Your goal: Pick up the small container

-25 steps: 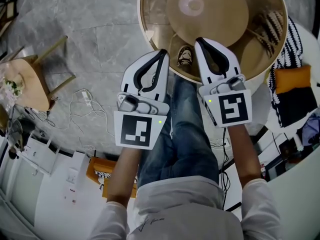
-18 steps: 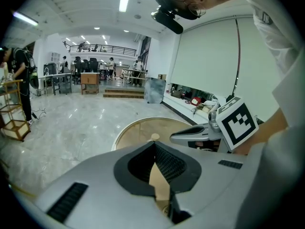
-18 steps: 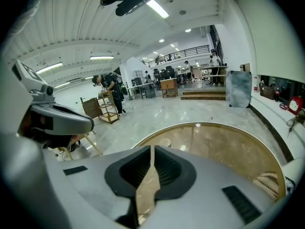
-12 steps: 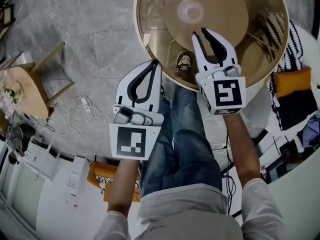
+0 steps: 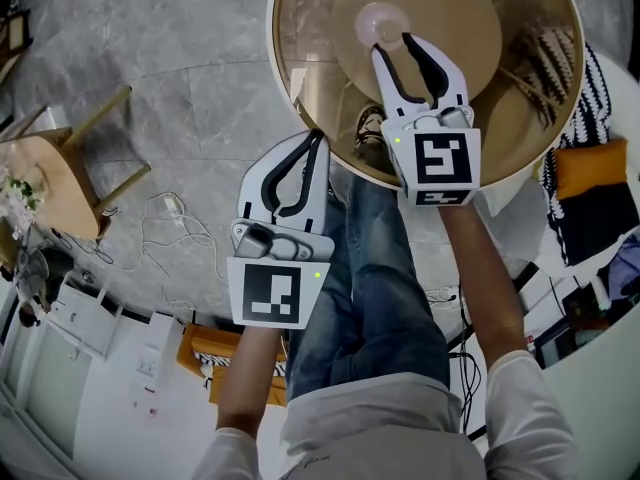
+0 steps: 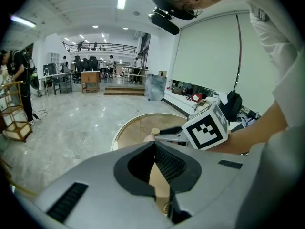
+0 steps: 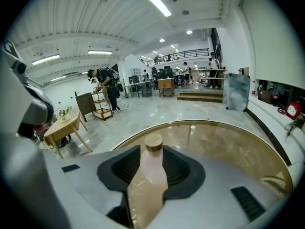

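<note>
Pink container [image 7: 148, 175] between jaws, right gripper [image 5: 392, 44] opening

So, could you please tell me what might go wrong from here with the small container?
The right hand-held gripper has just been opening its jaws, and the small container stands between them, not visibly clamped.
1. It is tall and narrow, so an off-centre close could tip it on the glass table.
2. Its neck tapers, so a grip there may slip.
</note>
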`<state>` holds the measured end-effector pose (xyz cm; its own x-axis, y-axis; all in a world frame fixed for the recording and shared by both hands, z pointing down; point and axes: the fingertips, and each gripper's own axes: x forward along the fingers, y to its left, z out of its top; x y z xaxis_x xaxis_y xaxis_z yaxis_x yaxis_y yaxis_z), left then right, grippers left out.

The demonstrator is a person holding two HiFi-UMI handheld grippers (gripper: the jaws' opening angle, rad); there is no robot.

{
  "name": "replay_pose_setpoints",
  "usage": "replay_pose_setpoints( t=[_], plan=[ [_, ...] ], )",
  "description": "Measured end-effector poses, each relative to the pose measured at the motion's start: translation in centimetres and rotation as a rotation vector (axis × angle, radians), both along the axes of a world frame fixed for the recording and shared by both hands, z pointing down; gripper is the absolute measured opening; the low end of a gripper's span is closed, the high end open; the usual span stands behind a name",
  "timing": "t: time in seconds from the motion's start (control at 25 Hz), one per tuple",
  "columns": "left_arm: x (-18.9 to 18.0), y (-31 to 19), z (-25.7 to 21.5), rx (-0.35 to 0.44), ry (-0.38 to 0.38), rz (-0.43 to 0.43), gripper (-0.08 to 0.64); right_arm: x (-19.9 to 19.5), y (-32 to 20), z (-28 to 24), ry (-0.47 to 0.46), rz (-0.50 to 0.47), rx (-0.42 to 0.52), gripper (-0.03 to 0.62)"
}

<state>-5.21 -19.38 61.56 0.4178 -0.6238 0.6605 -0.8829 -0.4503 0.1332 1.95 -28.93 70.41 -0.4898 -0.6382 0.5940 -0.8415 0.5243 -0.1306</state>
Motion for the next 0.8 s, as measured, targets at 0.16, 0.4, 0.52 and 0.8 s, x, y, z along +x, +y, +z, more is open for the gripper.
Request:
replay_pose_setpoints(
  t=[0.16,0.4,0.52,0.8],
  plan=[
    [0.4,-0.2,0.0,0.005,0.003,0.009,0.015,-0.3,-0.8,0.4,0.015,0.0,0.017,0.164],
    [0.5,0.0,0.3,-0.002,0.014,-0.001,0.015,-0.5,-1.5,1.2,0.019,0.003,0.031,0.169],
    [0.2,0.2,0.5,-0.011,0.025,-0.011,0.015,-0.8,-1.8,1.4,0.026,-0.009,0.039,0.17],
    [-0.7,0.2,0.5,-0.022,0.054,-0.052,0.015,-1.1,-2.3,1.6,0.06,-0.022,0.09,0.16]
  ],
)
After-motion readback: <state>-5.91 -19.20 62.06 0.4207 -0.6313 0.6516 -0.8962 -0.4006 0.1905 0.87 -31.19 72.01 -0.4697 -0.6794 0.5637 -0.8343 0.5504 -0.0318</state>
